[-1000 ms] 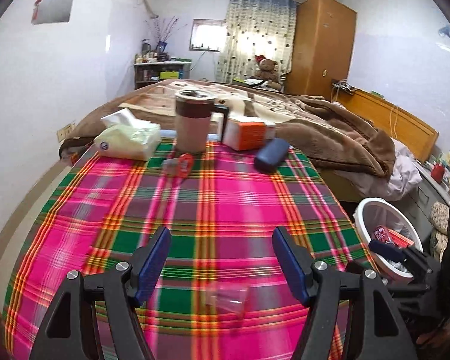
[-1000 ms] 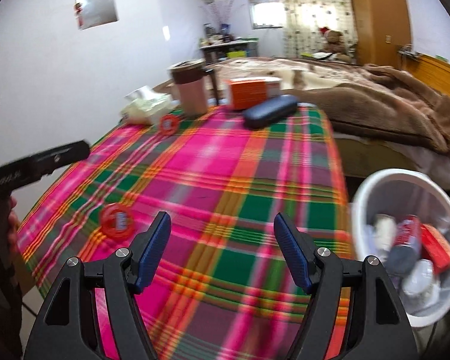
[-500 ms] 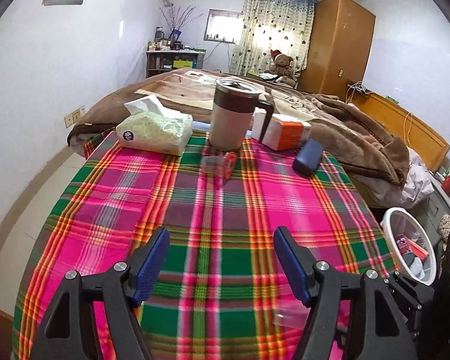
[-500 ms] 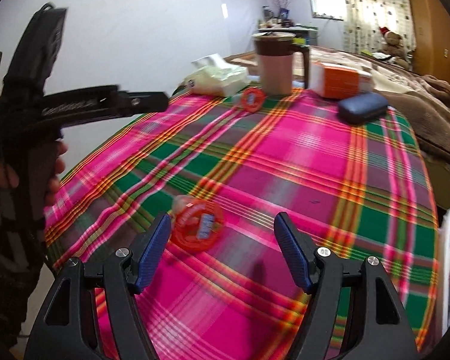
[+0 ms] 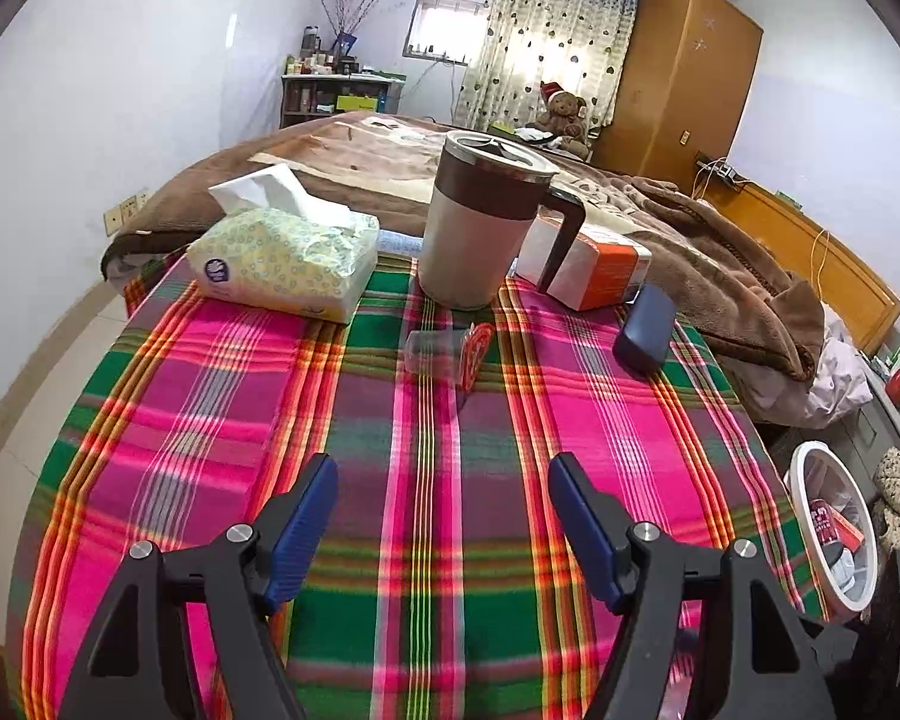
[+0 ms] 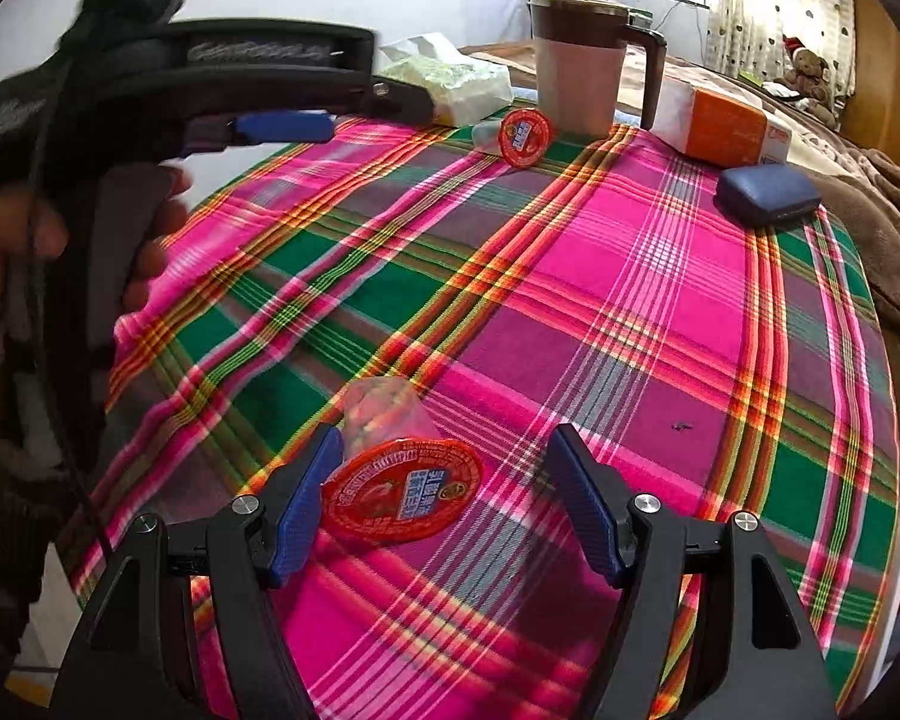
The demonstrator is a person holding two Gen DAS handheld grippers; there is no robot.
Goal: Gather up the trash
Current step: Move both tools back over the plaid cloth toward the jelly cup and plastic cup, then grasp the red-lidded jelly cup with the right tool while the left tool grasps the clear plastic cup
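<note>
Room was bright, daylight blowing out the window (image 5: 444, 30) and curtain (image 5: 546, 42). Heavy fisheye bending with dark corners, and the left claw (image 6: 282, 126) was smeared with motion blur.

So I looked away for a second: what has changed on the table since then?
The right gripper has swung left from the bin side and closed in on the near jelly cup, which now lies between its open jaws, not yet gripped. The left gripper advanced toward the far jelly cup, jaws open and empty. Mug, tissues and both cups stayed put.
</note>
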